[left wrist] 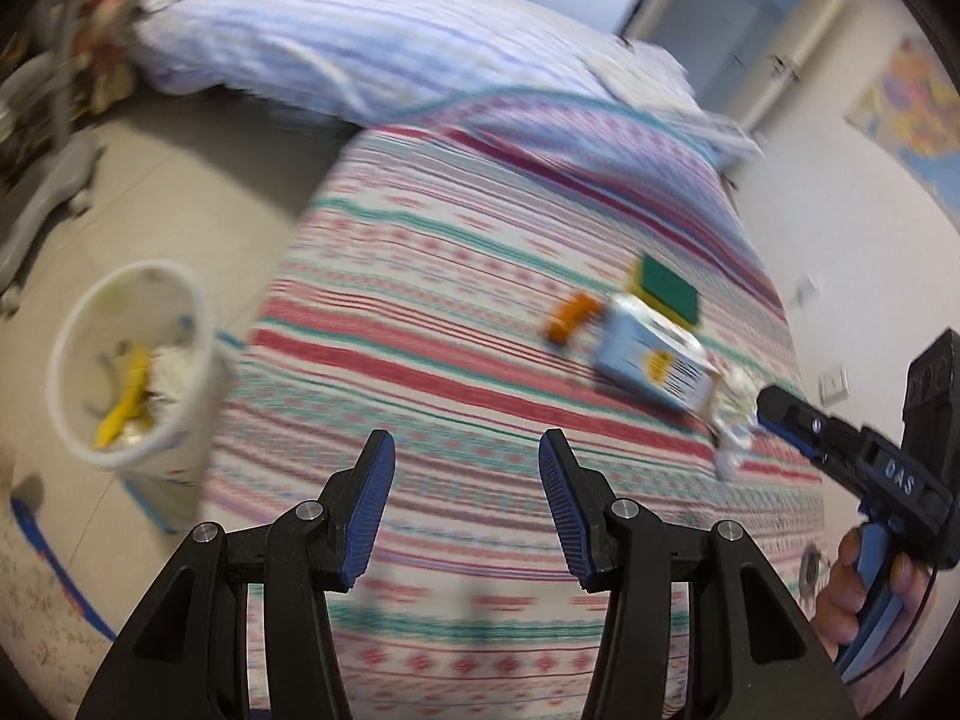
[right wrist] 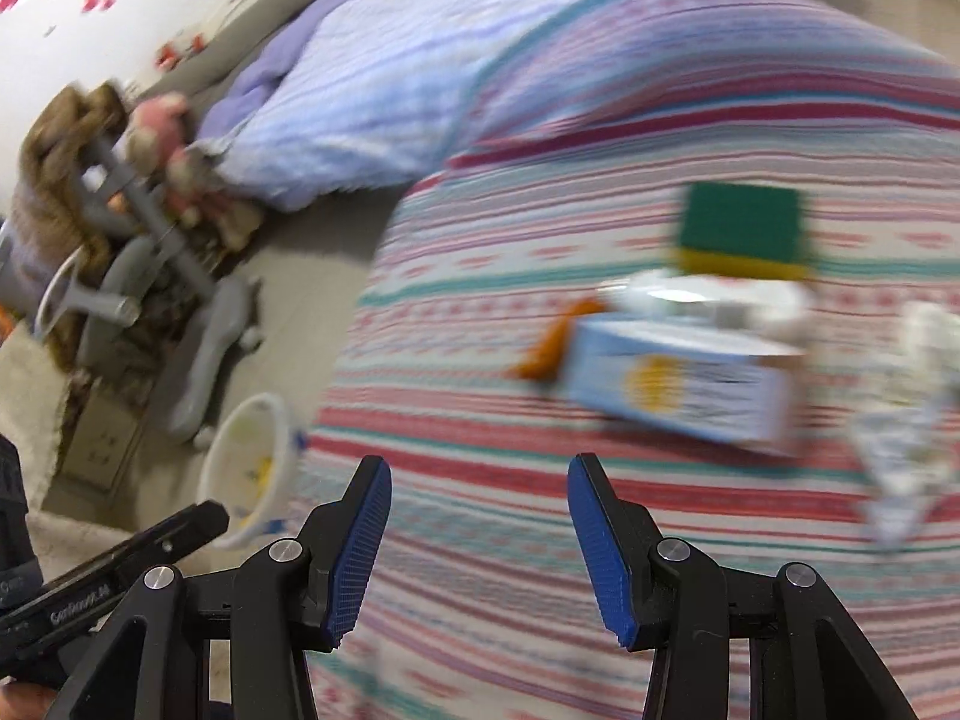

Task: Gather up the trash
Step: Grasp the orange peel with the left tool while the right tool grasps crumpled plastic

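Note:
On the striped bedspread [left wrist: 456,324] lie a blue-and-white carton [left wrist: 657,363], an orange item [left wrist: 570,315], a green-and-yellow sponge [left wrist: 669,288] and crumpled white paper [left wrist: 735,414]. They also show in the right wrist view: the carton [right wrist: 678,384], the orange item [right wrist: 552,348], the sponge [right wrist: 744,228], the paper [right wrist: 906,426]. My left gripper [left wrist: 467,480] is open and empty over the bed. My right gripper [right wrist: 480,501] is open and empty; its tips show in the left wrist view [left wrist: 771,402] next to the paper. A white trash bin [left wrist: 129,360] holding trash stands on the floor left of the bed.
A lilac striped duvet [left wrist: 360,42] is bunched at the bed's far end. A grey chair base [right wrist: 198,348] and plush toys [right wrist: 162,138] stand on the floor beyond the bin [right wrist: 252,468]. A door [left wrist: 720,30] and wall lie at the far right.

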The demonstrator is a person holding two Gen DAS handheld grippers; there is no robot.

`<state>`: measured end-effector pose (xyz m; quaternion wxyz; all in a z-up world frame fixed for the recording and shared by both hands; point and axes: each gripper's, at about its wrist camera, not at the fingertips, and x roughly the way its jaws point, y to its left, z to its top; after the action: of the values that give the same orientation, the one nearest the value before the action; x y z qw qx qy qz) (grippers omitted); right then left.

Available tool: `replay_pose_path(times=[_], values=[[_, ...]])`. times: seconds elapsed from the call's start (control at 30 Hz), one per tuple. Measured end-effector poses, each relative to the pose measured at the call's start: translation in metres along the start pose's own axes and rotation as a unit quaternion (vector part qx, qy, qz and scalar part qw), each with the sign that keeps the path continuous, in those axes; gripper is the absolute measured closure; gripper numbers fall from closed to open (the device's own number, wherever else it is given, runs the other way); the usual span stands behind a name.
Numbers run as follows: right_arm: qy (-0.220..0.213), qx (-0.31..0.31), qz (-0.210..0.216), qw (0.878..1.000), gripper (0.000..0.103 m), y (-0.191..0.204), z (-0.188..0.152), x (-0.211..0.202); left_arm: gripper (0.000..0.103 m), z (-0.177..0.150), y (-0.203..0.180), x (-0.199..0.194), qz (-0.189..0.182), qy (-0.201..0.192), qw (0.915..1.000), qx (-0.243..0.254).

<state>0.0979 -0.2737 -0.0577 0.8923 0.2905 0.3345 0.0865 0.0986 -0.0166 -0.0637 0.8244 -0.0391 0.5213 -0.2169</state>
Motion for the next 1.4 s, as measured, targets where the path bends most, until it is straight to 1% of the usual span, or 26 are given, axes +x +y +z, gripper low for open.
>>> replay_pose_path(times=[0.07, 0.17, 0.27, 0.33, 0.37, 0.43, 0.5, 0.63, 0.7, 0.73, 0.77, 0.8, 0.83, 0.87, 0.93, 1.0, 1.1, 1.17, 1.23, 1.27, 1.33, 1.4], values=[[-0.012, 0.018, -0.022, 1.000, 0.049, -0.028, 0.003, -0.013, 0.050, 0.001, -0.024, 0.014, -0.005, 0.012, 0.9997, 0.018], [-0.023, 0.029, -0.054, 0.998, 0.049, -0.056, 0.006, -0.025, 0.050, 0.003, -0.047, 0.028, 0.008, 0.023, 0.9988, 0.042], [-0.031, 0.034, -0.092, 0.995, 0.049, -0.083, 0.011, -0.029, 0.050, 0.011, -0.063, 0.038, 0.031, 0.027, 0.9966, 0.071], [-0.034, 0.036, -0.112, 0.993, 0.049, -0.097, 0.013, -0.026, 0.050, 0.015, -0.061, 0.041, 0.039, 0.027, 0.9959, 0.077], [-0.034, 0.038, -0.113, 0.992, 0.049, -0.109, 0.012, -0.027, 0.050, 0.018, -0.061, 0.044, 0.043, 0.028, 0.9956, 0.078], [-0.027, 0.053, -0.112, 0.992, 0.049, -0.125, 0.011, -0.017, 0.050, 0.022, -0.059, 0.049, 0.053, 0.031, 0.9949, 0.080], [-0.019, 0.061, -0.113, 0.992, 0.049, -0.133, 0.009, -0.009, 0.050, 0.027, -0.055, 0.056, 0.064, 0.033, 0.9941, 0.082], [-0.012, 0.044, -0.108, 0.993, 0.049, -0.132, 0.013, 0.003, 0.050, 0.038, -0.046, 0.071, 0.077, 0.036, 0.9940, 0.069], [-0.001, 0.028, -0.126, 0.992, 0.049, -0.130, 0.012, 0.014, 0.050, 0.044, -0.045, 0.080, 0.077, 0.039, 0.9942, 0.065], [0.005, 0.020, -0.135, 0.991, 0.052, -0.129, 0.011, 0.018, 0.050, 0.047, -0.045, 0.084, 0.076, 0.041, 0.9942, 0.065], [0.011, 0.008, -0.145, 0.989, 0.075, -0.128, 0.010, 0.022, 0.050, 0.050, -0.046, 0.089, 0.077, 0.043, 0.9939, 0.066], [0.013, 0.001, -0.150, 0.989, 0.080, -0.127, 0.009, 0.023, 0.050, 0.052, -0.046, 0.092, 0.079, 0.045, 0.9937, 0.067], [0.007, 0.000, -0.149, 0.989, 0.080, -0.126, 0.009, 0.020, 0.050, 0.054, -0.047, 0.095, 0.081, 0.043, 0.9934, 0.068], [-0.001, -0.001, -0.145, 0.989, 0.083, -0.125, 0.009, 0.016, 0.050, 0.058, -0.047, 0.098, 0.083, 0.042, 0.9932, 0.070], [-0.016, 0.003, -0.138, 0.990, 0.084, -0.125, 0.009, 0.007, 0.050, 0.062, -0.048, 0.104, 0.086, 0.043, 0.9929, 0.069], [-0.023, 0.020, -0.126, 0.992, 0.084, -0.126, 0.007, 0.001, 0.050, 0.069, -0.050, 0.111, 0.087, 0.043, 0.9927, 0.071], [-0.030, 0.037, -0.107, 0.993, 0.084, -0.124, 0.003, -0.003, 0.050, 0.077, -0.062, 0.126, 0.086, 0.040, 0.9912, 0.093], [-0.035, 0.041, -0.104, 0.993, 0.084, -0.123, 0.000, -0.007, 0.050, 0.080, -0.071, 0.141, 0.086, 0.047, 0.9895, 0.107], [-0.040, 0.049, -0.102, 0.993, 0.084, -0.125, 0.000, -0.012, 0.050, 0.081, -0.078, 0.159, 0.078, 0.059, 0.9880, 0.119], [-0.044, 0.055, -0.101, 0.992, 0.084, -0.127, 0.001, -0.015, 0.046, 0.080, -0.080, 0.168, 0.074, 0.068, 0.9876, 0.121], [-0.051, 0.070, -0.098, 0.991, 0.084, -0.132, 0.003, -0.018, 0.044, 0.078, -0.079, 0.191, 0.067, 0.092, 0.9873, 0.110], [-0.055, 0.082, -0.096, 0.990, 0.084, -0.135, 0.004, -0.020, 0.045, 0.078, -0.079, 0.190, 0.072, 0.053, 0.9902, 0.107]])
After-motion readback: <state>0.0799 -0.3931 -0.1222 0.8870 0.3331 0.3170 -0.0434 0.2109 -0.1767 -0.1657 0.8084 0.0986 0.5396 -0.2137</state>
